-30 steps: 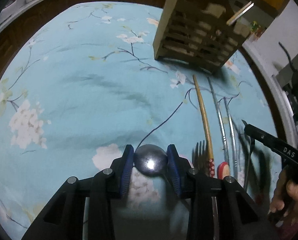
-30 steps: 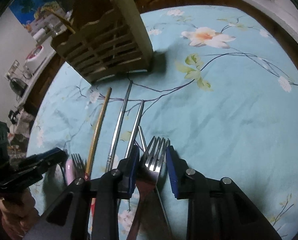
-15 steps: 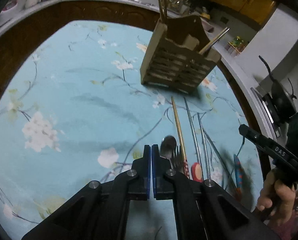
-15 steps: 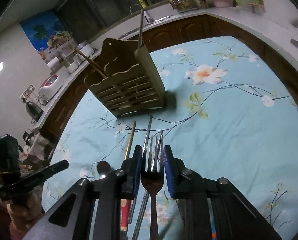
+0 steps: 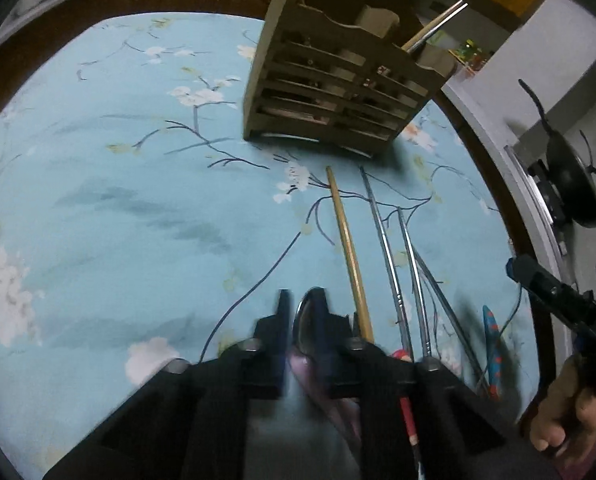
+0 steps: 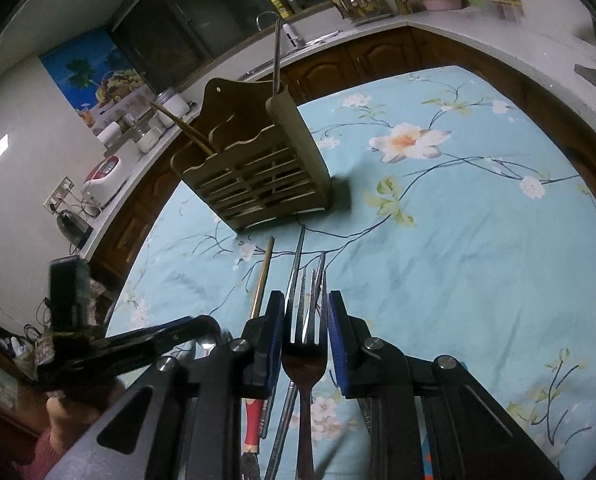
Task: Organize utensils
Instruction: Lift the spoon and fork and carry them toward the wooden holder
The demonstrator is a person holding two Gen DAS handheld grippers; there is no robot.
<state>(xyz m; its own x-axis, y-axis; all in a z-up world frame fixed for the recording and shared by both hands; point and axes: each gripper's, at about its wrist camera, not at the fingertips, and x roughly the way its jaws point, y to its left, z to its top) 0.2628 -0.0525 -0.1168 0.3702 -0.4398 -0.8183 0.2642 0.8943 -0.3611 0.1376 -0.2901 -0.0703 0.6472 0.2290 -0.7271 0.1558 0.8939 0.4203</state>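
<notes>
Both tongs grip: my left (image 5: pixel 299 316) pinches one spoon (image 5: pixel 306 320), my right (image 6: pixel 305 320) clamps one fork (image 6: pixel 303 364). Just before the one wooden rack (image 6: pixel 258 172) lie one wooden chopstick (image 5: pixel 347 248) and two metal ones (image 5: pixel 385 240) on a blue flowered tablecloth (image 6: pixel 457 240), kitchen counters (image 6: pixel 457 24) behind.

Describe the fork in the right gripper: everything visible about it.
The fork is a dark, shiny metal one with four long tines and a narrow handle. It sits between the blue pads of the right gripper, gripped at the head where the tines join, tines pointing away from the camera toward the wooden utensil holder. Its handle runs back under the gripper and out of the bottom of the picture. It looks lifted off the blue floral tablecloth, above the chopsticks lying there.
</notes>
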